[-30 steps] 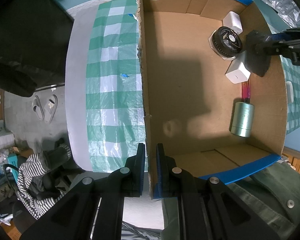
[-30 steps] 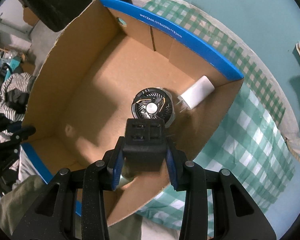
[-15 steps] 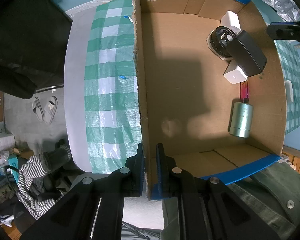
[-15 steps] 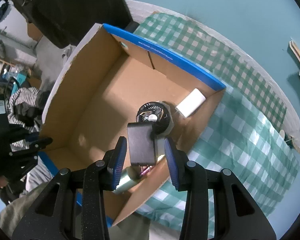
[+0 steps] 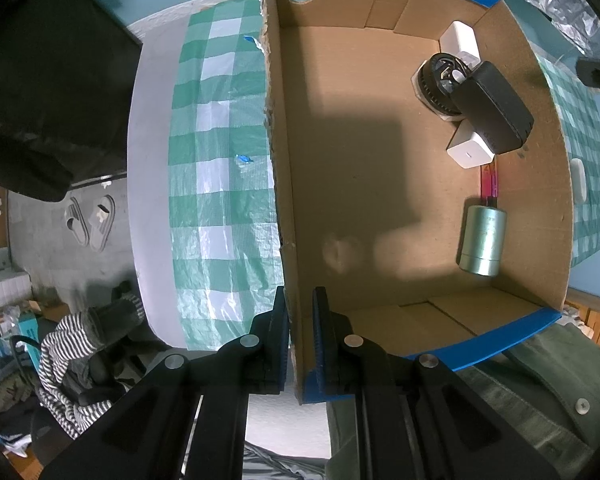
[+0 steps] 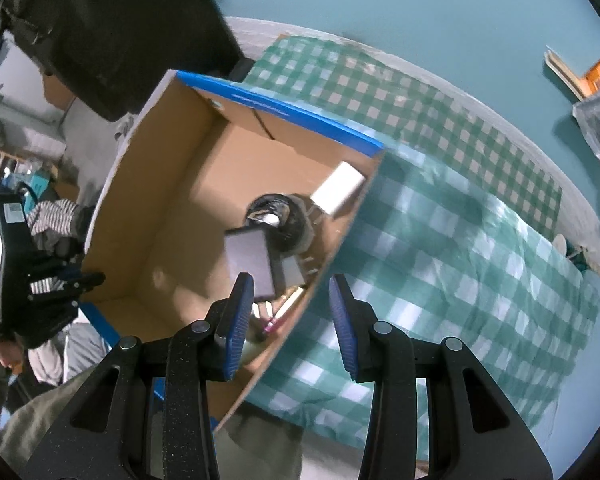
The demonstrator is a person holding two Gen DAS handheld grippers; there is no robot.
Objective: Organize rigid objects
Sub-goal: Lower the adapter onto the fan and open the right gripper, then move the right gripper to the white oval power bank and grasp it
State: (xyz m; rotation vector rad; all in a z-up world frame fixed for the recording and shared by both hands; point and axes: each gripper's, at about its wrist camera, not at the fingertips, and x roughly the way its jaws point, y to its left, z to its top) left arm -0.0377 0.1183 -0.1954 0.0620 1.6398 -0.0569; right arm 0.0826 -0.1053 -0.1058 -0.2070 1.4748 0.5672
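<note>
In the left wrist view, the left gripper (image 5: 300,334) sits low at the near corner of the cardboard box (image 5: 364,184), and its two fingers (image 5: 281,332) are closed tight on the box's left wall, one finger outside and one inside. The wall runs straight away from the fingers, with the green checked cloth (image 5: 220,168) on the table just beside it on the left. Inside the box the left and middle part of the floor is bare, and the things are all along the right wall: a black adapter (image 5: 494,114) lies tilted on top of a round black fan (image 5: 438,80) and a white cube charger (image 5: 470,148), another white charger (image 5: 460,40) stands in the far right corner, and a metal cylinder (image 5: 482,240) lies nearer, apart from them. In the right wrist view, which is a little blurred, the right gripper (image 6: 292,316) is raised above the near right edge of the box (image 6: 160,184). Its fingers (image 6: 240,312) are wide apart and hold nothing. The black adapter (image 6: 248,266) is seen below, between the fingers and the fan (image 6: 284,220), and lies in the box. To the right of the box edge the checked cloth (image 6: 460,272) is wide and free, with only small things at its far right border.
</note>
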